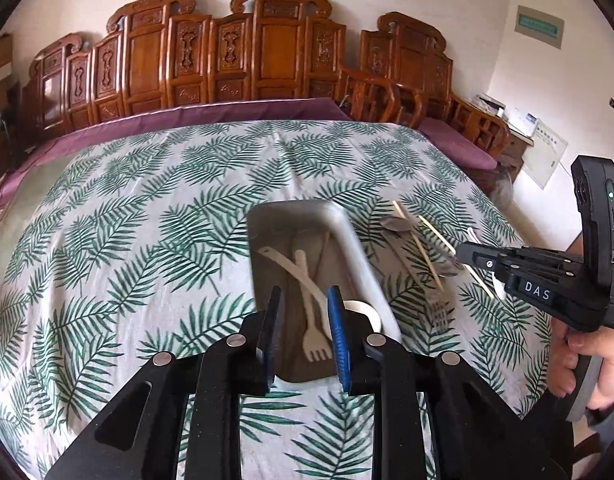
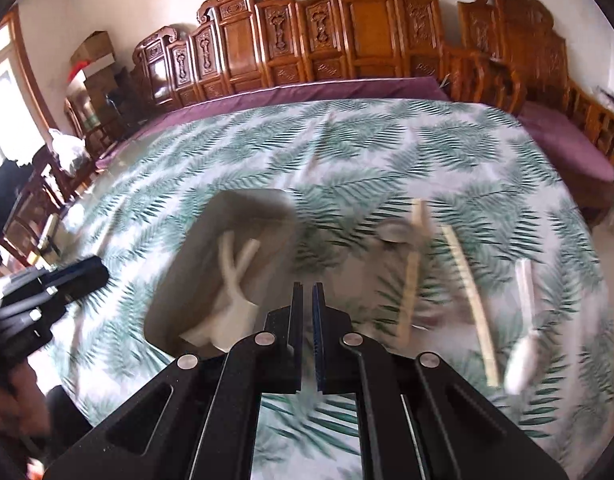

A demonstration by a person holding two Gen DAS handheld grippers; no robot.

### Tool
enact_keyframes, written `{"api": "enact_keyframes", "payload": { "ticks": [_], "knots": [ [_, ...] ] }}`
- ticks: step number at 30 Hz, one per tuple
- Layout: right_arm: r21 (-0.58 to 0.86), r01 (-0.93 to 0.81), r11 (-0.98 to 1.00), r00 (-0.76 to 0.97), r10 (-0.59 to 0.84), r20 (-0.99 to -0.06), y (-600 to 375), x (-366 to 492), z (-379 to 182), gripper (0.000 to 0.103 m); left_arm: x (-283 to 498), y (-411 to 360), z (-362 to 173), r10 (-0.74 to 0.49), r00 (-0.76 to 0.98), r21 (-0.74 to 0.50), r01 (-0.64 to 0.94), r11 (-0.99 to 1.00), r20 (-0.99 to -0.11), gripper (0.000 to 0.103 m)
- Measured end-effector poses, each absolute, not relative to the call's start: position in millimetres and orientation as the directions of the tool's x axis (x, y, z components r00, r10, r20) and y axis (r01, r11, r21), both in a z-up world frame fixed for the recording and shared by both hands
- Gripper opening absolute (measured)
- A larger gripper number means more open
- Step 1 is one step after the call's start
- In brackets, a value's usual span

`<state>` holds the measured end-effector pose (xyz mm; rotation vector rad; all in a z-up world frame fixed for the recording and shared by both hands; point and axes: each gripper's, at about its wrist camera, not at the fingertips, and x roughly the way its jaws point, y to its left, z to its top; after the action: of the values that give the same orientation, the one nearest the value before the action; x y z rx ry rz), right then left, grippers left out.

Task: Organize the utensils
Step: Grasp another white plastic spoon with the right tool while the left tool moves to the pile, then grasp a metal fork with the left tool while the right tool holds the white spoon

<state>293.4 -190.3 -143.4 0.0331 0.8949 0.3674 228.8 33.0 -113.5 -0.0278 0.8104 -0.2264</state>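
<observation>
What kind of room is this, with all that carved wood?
Most likely a home living or dining room: carved wooden benches with purple cushions line the wall behind a table under a leaf-print cloth, where a metal tray holds utensils.

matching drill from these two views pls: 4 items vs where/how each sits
Items:
1 cream fork
2 metal fork
3 left gripper
4 right gripper

Places/states:
A on the cloth, right of the tray
B shut, nothing between its fingers
C lying inside the tray
D open, over the tray's near end, empty

Pairs: 1-C, 2-A, 3-D, 4-B
</observation>
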Motion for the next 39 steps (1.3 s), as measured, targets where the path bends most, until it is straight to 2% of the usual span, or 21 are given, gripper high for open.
{"api": "enact_keyframes", "payload": {
  "ticks": [4, 7, 9, 10, 12, 19, 20, 21, 22, 29, 33, 37, 39],
  "knots": [
    [0.138, -0.267, 0.954, 0.597, 0.275, -0.754, -238.4, 287.9, -148.2, 0.007, 224.4, 6.0, -112.6, -0.227, 0.665, -0.088, 0.236, 0.968, -0.712, 0.036],
    [0.1, -0.242, 0.965, 0.61, 0.232, -0.758, -268.7, 288.0, -155.1, 0.007, 222.1, -10.7, -113.9, -0.24, 0.656, -0.083, 0.261, 0.962, -0.715, 0.042],
    [0.092, -0.236, 0.967, 0.604, 0.22, -0.766, -283.9, 289.7, -162.4, 0.028, 221.6, -22.2, -115.6, -0.247, 0.651, -0.081, 0.274, 0.958, -0.718, 0.046],
    [0.093, -0.232, 0.968, 0.59, 0.216, -0.778, -293.6, 293.1, -169.3, 0.034, 221.3, -28.9, -117.2, -0.249, 0.647, -0.079, 0.279, 0.957, -0.72, 0.051],
    [0.071, -0.203, 0.977, 0.592, 0.18, -0.785, -306.9, 297.7, -178.6, 0.034, 221.4, -41.4, -120.6, -0.255, 0.639, -0.078, 0.292, 0.953, -0.725, 0.054],
    [0.059, -0.164, 0.985, 0.566, 0.143, -0.812, -339.5, 312.8, -210.5, 0.034, 219.5, -72.7, -134.2, -0.259, 0.607, -0.072, 0.315, 0.946, -0.751, 0.055],
    [0.057, -0.163, 0.985, 0.561, 0.14, -0.816, -340.3, 314.1, -213.6, 0.034, 219.2, -75.8, -136.0, -0.257, 0.603, -0.069, 0.317, 0.946, -0.755, 0.058],
    [0.057, -0.16, 0.985, 0.56, 0.138, -0.817, -343.0, 316.2, -216.6, 0.034, 218.8, -79.4, -138.1, -0.258, 0.602, -0.07, 0.318, 0.946, -0.755, 0.066],
    [0.058, -0.157, 0.986, 0.56, 0.137, -0.817, -345.4, 319.2, -219.1, 0.034, 218.0, -81.8, -139.5, -0.26, 0.604, -0.071, 0.318, 0.945, -0.753, 0.068],
    [0.086, -0.13, 0.988, 0.529, 0.142, -0.837, -360.1, 344.3, -233.0, 0.034, 211.7, -99.0, -150.2, -0.249, 0.578, -0.059, 0.328, 0.943, -0.777, 0.069],
    [0.044, -0.151, 0.988, 0.493, 0.114, -0.863, -355.5, 348.5, -246.2, 0.034, 211.7, -105.4, -154.1, -0.24, 0.564, -0.049, 0.333, 0.942, -0.79, 0.069],
    [0.002, -0.181, 0.983, 0.489, 0.092, -0.867, -349.0, 350.7, -247.4, 0.024, 218.3, -110.5, -158.3, -0.219, 0.552, -0.031, 0.33, 0.944, -0.804, 0.069],
    [0.016, -0.185, 0.983, 0.478, 0.105, -0.872, -352.1, 352.3, -249.0, 0.023, 223.0, -111.9, -159.9, -0.212, 0.547, -0.028, 0.325, 0.945, -0.81, 0.069]
  ]
}}
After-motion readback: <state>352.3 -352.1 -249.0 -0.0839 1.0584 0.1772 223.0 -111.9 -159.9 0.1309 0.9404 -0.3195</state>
